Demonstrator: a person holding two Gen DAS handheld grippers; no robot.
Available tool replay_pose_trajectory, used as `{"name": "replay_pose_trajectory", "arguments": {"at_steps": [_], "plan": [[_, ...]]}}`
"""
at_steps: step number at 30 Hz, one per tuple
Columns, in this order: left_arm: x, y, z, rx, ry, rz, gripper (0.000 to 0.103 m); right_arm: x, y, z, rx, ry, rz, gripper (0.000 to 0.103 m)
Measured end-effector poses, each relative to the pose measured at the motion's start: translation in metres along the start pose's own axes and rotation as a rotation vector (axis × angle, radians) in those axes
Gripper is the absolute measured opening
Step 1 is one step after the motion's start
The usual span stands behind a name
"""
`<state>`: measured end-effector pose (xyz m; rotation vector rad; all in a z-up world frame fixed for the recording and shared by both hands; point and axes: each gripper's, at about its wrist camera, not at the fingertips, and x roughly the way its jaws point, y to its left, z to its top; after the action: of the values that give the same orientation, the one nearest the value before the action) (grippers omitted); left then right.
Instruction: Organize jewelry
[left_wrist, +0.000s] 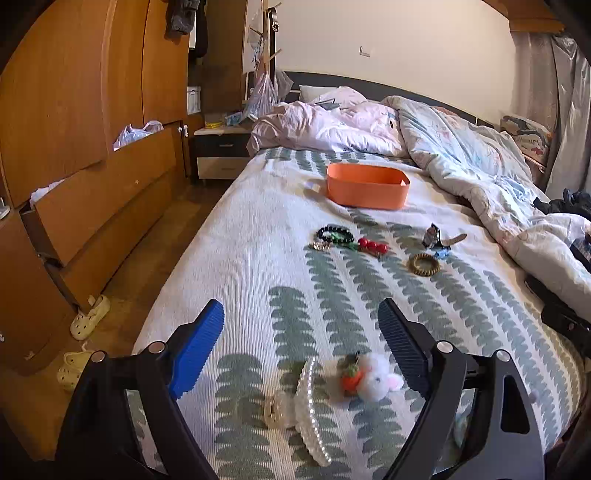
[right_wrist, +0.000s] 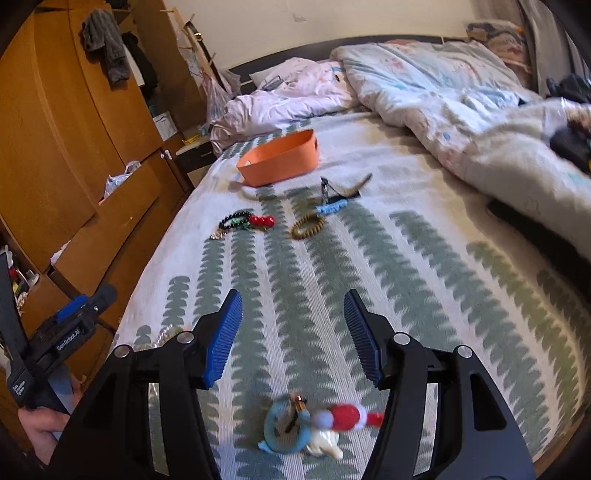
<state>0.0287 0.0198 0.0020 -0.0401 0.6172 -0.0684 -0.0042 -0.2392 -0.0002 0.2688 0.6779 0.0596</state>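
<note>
While jaws gape, orange bin (left_wrist: 367, 185) (mid-bed) sits apart.

your orange bin (left_wrist: 367, 184) sits upright and open mid-bed. nearer you, a black bead bracelet (left_wrist: 334, 233) lies touching a green one (left_wrist: 341, 240), red beads (left_wrist: 373, 246) just beside them. to the right a coiled gold hair tie (left_wrist: 423, 264) lies flat by a watch (left_wrist: 431, 235). closest in, a pearl claw clip (left_wrist: 309, 406) lies beside a bunny charm (left_wrist: 373, 376).

Bin (left_wrist: 367, 184) on bedspread (left_wrist: 240, 258), before the quilts (left_wrist: 461, 147); bracelets (left_wrist: 334, 236) and watch (left_wrist: 432, 234) nearer — hair clip (left_wrist: 310, 406) nearest.
</note>
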Motion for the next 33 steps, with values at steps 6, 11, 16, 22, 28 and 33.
{"name": "replay_pose_trajectory", "arguments": {"at_steps": [6,11,16,22,28,33], "plan": [[0.002,-0.006,0.013,0.014,-0.007,0.007,0.085,0.010,0.008,0.023,-0.005,-0.003,0.031,0.072],[0.003,-0.011,0.021,0.031,-0.018,0.007,0.085,0.018,0.009,0.028,-0.009,0.011,0.034,0.072],[0.007,-0.015,0.028,0.043,-0.028,0.013,0.089,0.026,0.006,0.033,-0.011,0.024,0.020,0.072],[0.020,-0.013,0.043,0.032,-0.011,-0.001,0.098,0.036,0.008,0.048,-0.026,0.033,0.009,0.081],[0.034,-0.013,0.051,0.098,-0.052,0.189,0.098,0.046,0.020,0.065,-0.069,0.012,0.001,0.085],[0.044,-0.004,0.051,0.049,-0.005,0.132,0.098,0.061,0.021,0.062,-0.088,0.038,-0.009,0.085]]}}
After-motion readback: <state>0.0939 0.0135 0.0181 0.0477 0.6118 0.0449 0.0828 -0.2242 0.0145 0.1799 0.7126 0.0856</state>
